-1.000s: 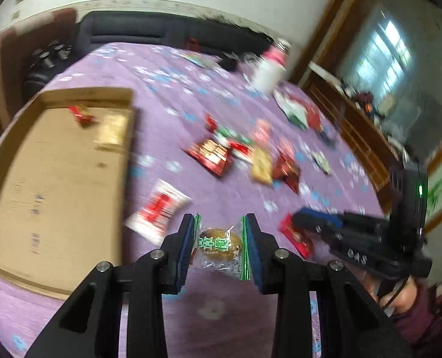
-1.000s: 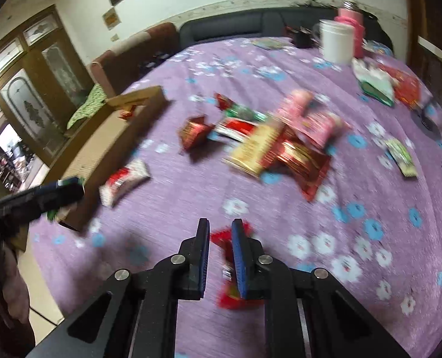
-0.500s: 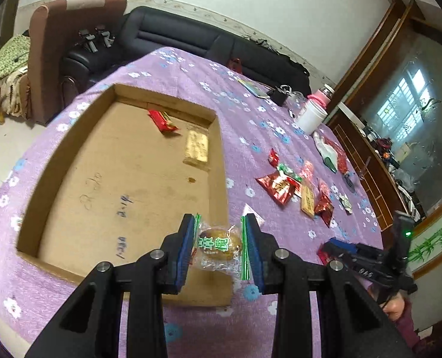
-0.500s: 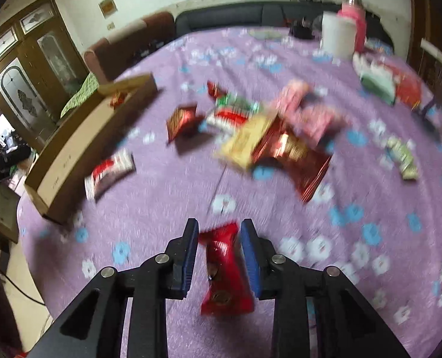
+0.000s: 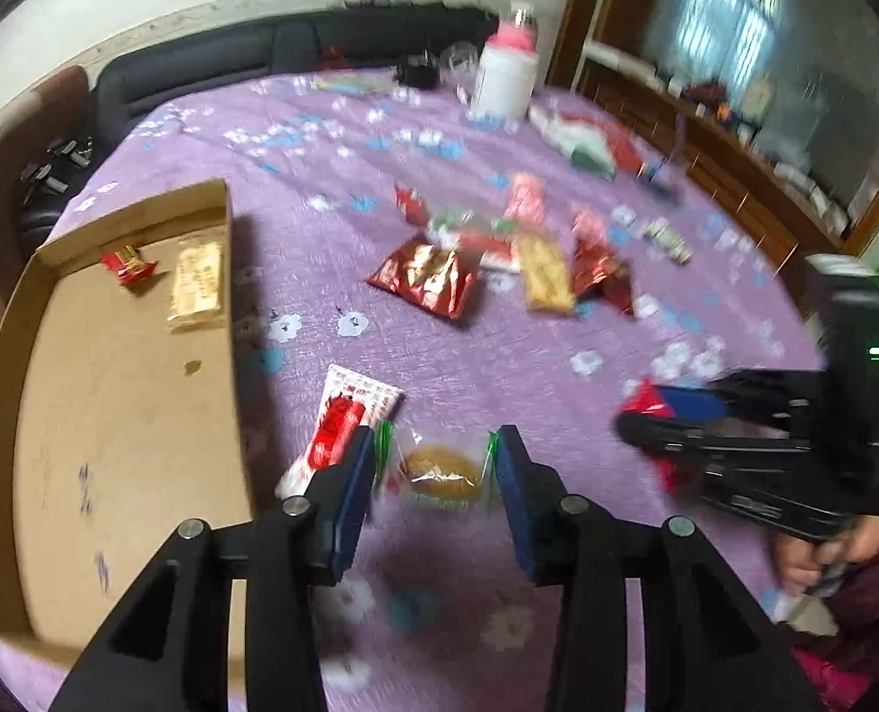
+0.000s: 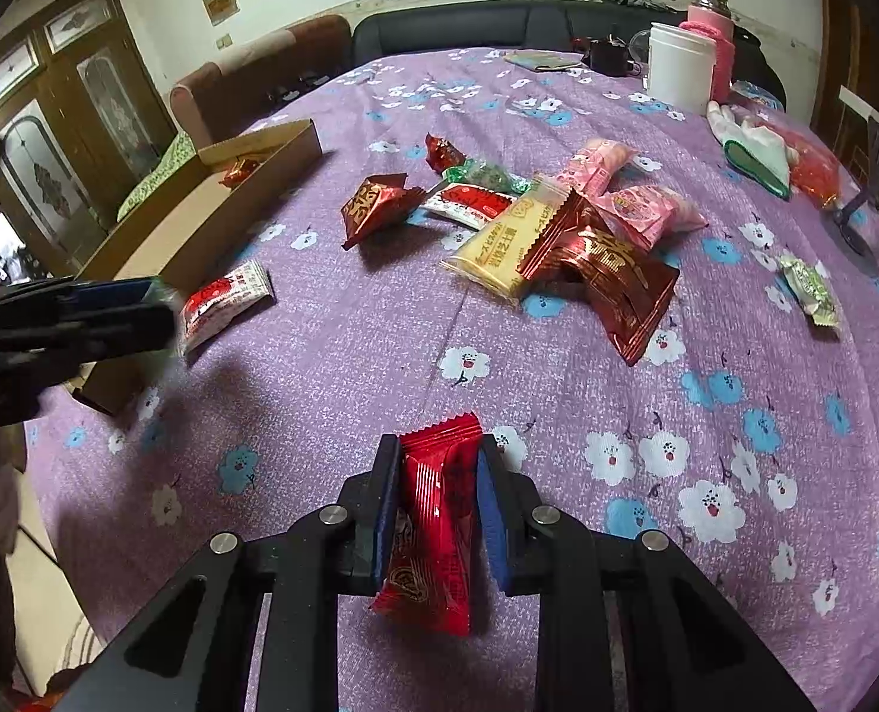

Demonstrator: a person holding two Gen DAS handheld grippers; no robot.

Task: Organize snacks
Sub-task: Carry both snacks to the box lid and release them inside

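Two grippers, one snack each.
Left gripper [image 5: 436, 474] was opening around a clear-wrapped cake [image 5: 442, 470]; right gripper [image 6: 436, 495] was closing, pinching a red packet [image 6: 436, 525]; two snacks lay in the box [image 5: 113, 391].

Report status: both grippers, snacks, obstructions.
Left gripper opening, clear cake packet between the jaws, beside the box. Right gripper closing on red packet. White-red packet lies just ahead of left gripper.

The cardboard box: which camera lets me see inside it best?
The left wrist view: it looks down into the cardboard box, showing two snacks on its floor. The right wrist view catches the box side-on, mostly its outer wall, partly hidden behind the left hand-held gripper.
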